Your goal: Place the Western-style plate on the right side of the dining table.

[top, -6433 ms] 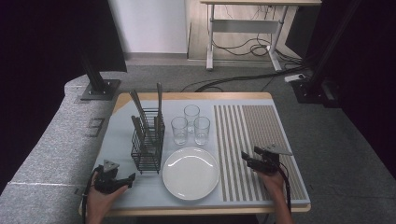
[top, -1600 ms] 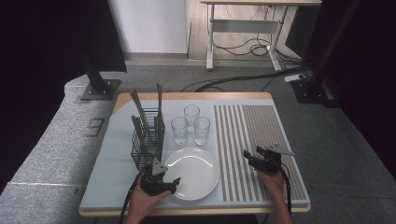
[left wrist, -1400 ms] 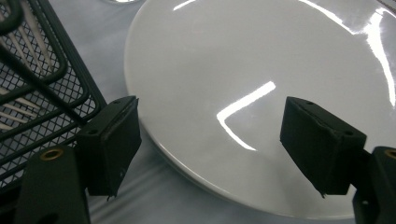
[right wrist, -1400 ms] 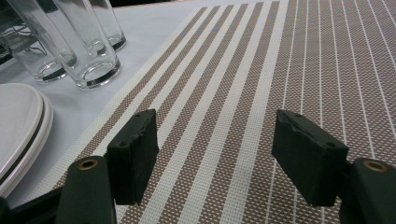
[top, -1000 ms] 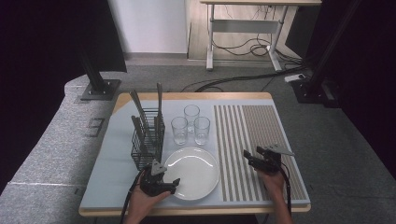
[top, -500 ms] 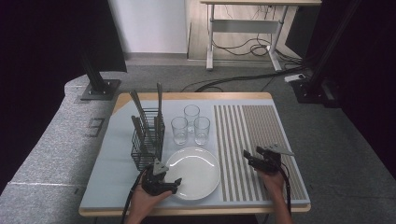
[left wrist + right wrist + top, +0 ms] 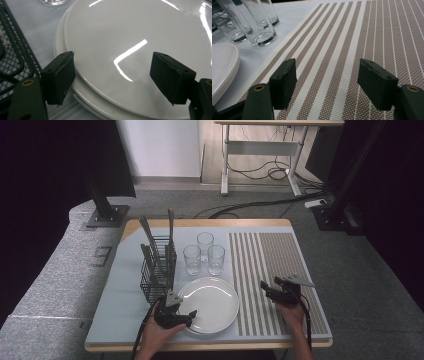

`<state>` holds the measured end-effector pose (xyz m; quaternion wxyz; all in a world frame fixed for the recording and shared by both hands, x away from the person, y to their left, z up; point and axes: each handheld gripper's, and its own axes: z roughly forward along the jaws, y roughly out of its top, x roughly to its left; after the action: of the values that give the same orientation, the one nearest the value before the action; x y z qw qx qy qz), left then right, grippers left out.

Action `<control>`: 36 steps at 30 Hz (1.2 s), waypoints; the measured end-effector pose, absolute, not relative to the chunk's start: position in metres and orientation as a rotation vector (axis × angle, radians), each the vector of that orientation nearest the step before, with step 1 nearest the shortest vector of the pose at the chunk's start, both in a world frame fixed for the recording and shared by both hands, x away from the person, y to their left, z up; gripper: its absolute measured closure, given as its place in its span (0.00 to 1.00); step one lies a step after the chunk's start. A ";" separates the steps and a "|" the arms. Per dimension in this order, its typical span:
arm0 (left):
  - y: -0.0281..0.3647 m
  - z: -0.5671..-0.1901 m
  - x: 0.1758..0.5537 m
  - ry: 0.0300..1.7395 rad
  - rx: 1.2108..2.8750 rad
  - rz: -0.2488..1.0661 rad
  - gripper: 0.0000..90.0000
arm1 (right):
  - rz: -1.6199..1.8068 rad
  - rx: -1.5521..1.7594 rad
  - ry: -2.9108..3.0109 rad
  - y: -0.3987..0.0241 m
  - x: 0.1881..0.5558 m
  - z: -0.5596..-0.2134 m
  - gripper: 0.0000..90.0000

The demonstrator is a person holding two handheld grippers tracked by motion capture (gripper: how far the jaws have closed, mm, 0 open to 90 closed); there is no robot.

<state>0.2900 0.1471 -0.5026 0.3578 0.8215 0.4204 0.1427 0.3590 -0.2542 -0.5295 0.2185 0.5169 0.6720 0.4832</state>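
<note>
A stack of white plates (image 7: 210, 304) lies at the front middle of the pale blue table (image 7: 120, 320). My left gripper (image 7: 186, 310) is at the stack's near-left rim. In the left gripper view the left gripper (image 7: 115, 80) stands open over the plates (image 7: 140, 37): one jaw is by the rim's outer edge, the other over the plate's face, and nothing is pinched. My right gripper (image 7: 267, 291) hovers low over the brown-and-white striped placemat (image 7: 270, 265). In its own view the right gripper (image 7: 327, 85) is open, with only the placemat (image 7: 367, 37) between the jaws.
A black wire basket (image 7: 157, 270) holding several pieces of cutlery stands left of the plates, close to the left gripper. Three clear glasses (image 7: 204, 254) stand behind the plates and reach the placemat's edge. The glasses (image 7: 259, 27) and the plate stack (image 7: 222, 67) lie left of the right gripper.
The left gripper has moved from the table's front left corner rightward to the plates' near-left rim and has kept still there over the last second. The right gripper has stayed put.
</note>
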 end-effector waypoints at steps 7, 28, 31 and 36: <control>0.147 -0.503 0.290 1.082 2.119 0.368 0.23 | 1.363 1.393 1.847 -0.254 0.356 -0.528 0.36; 0.144 -0.504 0.291 1.074 2.120 0.357 0.23 | 1.441 1.285 1.966 -0.228 0.345 -0.518 0.36; 0.144 -0.504 0.291 1.073 2.118 0.355 0.23 | 1.431 1.264 1.981 -0.221 0.344 -0.517 0.37; 0.142 -0.504 0.291 1.065 2.113 0.338 0.23 | 1.431 1.243 2.004 -0.215 0.342 -0.516 0.37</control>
<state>0.2907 0.1419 -0.5041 0.3669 0.8224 0.4144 0.1315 0.3417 -0.2145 -0.5159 0.1903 0.4423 0.7133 0.5092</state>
